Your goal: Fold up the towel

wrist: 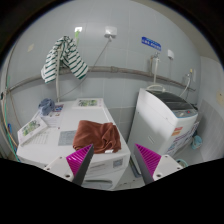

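Observation:
A rust-brown towel (96,134) lies crumpled on the near end of a white table (60,125), one edge hanging toward the front. My gripper (113,160) is above and short of the table's near edge. Its two fingers with magenta pads (81,158) are spread wide apart with nothing between them. The towel lies just beyond the fingers, closer to the left one.
A white top-loading washing machine (164,118) stands right of the table. A green-and-white striped cloth (64,58) hangs on the wall behind. Small items (45,107) and papers (31,128) lie on the table's far and left parts. A pipe runs along the wall.

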The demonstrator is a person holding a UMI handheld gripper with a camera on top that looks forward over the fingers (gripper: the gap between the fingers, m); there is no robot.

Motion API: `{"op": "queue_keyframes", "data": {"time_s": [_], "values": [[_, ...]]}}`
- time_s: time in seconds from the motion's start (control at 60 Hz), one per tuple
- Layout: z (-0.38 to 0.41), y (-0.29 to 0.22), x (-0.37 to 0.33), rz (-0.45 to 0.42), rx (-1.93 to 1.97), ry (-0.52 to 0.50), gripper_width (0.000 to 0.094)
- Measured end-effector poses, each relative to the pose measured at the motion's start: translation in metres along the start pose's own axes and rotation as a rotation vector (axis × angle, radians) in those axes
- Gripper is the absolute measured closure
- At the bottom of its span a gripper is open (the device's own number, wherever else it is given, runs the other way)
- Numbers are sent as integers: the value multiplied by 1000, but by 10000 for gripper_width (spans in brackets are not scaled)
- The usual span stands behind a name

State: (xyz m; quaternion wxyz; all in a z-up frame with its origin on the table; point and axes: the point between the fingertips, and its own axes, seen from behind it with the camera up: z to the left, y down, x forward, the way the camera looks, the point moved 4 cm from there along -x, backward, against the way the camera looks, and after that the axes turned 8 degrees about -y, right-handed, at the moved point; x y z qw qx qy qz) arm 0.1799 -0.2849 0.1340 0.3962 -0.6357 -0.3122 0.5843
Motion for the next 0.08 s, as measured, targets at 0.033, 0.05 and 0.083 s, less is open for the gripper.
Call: {"op": "queue_keyframes", "data": {"time_s": [0.033, 0.05, 0.083], "values": [[3, 5, -13, 2, -4, -12, 89], [5, 7, -19, 6, -7, -17, 89], [7, 13, -31, 17, -13, -27, 92]]}}
